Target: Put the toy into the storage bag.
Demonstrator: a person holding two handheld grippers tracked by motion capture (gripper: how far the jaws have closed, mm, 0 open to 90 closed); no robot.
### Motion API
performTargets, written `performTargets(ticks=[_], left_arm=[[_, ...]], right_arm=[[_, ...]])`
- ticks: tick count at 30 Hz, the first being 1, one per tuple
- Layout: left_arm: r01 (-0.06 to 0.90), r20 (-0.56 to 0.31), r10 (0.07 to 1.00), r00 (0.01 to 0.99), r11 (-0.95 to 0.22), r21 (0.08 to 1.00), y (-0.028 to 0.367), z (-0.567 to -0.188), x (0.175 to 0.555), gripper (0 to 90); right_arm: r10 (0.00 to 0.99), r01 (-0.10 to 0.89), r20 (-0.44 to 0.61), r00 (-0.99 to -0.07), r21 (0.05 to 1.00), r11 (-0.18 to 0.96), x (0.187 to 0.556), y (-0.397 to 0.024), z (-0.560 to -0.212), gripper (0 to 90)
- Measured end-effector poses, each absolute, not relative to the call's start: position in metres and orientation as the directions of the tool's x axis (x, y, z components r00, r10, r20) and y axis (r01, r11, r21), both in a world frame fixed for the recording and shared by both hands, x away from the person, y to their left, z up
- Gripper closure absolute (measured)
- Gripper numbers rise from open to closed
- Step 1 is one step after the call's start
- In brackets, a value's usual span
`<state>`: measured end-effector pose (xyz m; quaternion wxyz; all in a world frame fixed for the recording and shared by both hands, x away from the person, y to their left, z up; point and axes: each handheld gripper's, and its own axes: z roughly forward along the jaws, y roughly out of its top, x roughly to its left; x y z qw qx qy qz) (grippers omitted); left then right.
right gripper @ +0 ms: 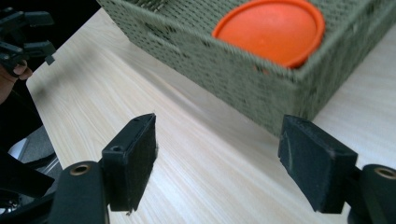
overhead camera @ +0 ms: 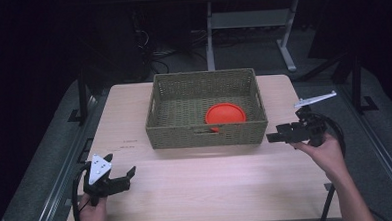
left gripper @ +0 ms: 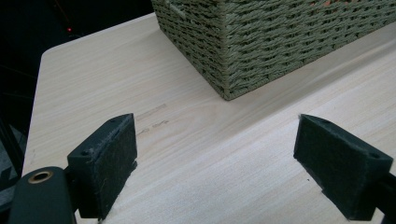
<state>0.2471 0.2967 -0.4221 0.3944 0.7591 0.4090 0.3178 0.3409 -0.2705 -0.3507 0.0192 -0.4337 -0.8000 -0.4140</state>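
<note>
I count one basket [overhead camera: 205, 135] holding one orange lid [overhead camera: 225, 113]; my left gripper [overhead camera: 122, 176] and right gripper [overhead camera: 275, 135] hover beside it, jaws spread, empty.

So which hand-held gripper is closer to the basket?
The right hand-held gripper, beside the basket's front right corner. The left hand-held gripper sits farther back near the table's edge.

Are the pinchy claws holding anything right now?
No. The left gripper and the right gripper are both open with only bare table between their jaws. The orange disc lies in the basket, untouched.
</note>
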Motion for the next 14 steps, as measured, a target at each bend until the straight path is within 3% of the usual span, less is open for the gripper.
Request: performTargets(ticks=[14], left_arm=[[0.37, 0.158, 0.871, 0.464, -0.353, 0.86, 0.295, -0.423, 0.247, 12.8]], right_arm=[[0.702, 0.729, 0.404, -0.586, 0.641, 0.24, 0.309, -0.286, -0.394, 26.1]])
